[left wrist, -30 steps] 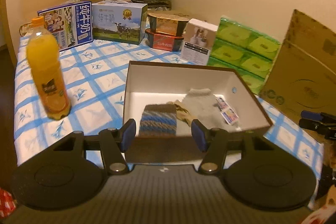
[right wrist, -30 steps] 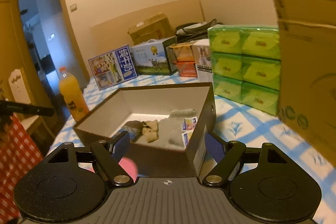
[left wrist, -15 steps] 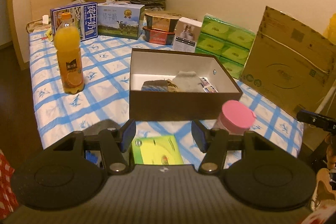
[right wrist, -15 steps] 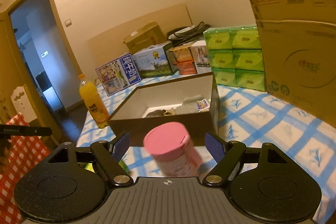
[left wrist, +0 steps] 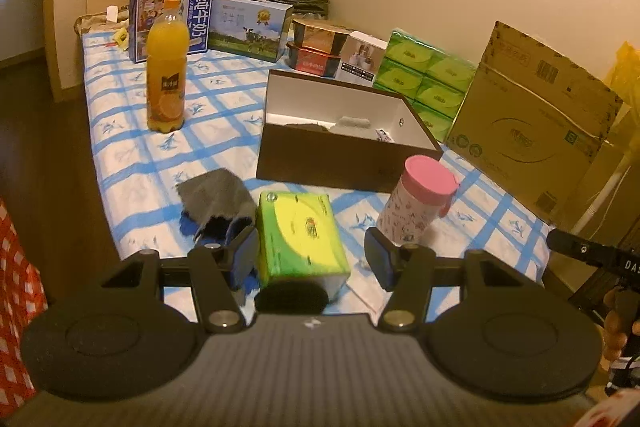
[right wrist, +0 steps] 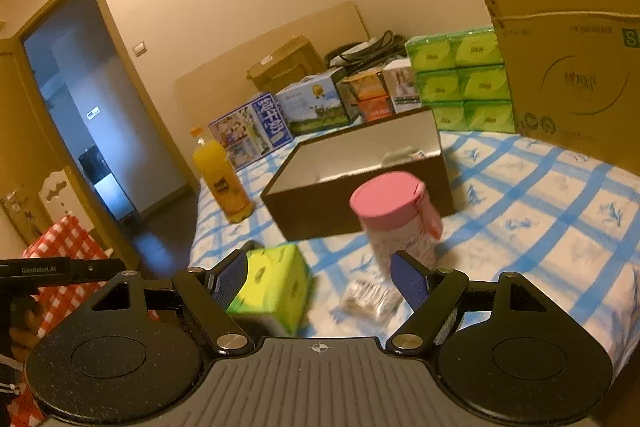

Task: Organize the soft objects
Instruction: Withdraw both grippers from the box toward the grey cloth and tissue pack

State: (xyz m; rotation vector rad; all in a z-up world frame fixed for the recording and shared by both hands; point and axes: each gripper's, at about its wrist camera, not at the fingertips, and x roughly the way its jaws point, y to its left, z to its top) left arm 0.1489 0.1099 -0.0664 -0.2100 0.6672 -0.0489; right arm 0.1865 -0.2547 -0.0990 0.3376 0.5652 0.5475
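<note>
Pulled back from the brown box (left wrist: 344,163) since a second ago: now seen from farther off, with a grey knitted cloth (left wrist: 216,199) newly in view, rumpled on the blue-checked tablecloth (left wrist: 132,163) beside a glossy yellow-green tissue pack (left wrist: 300,235). Soft grey pieces barely visible over the box rim. Round pink-lidded cup (right wrist: 394,215) near the box front. Left gripper (left wrist: 310,259) spread wide, empty; right gripper (right wrist: 318,281) likewise agape, grasping nothing.
</note>
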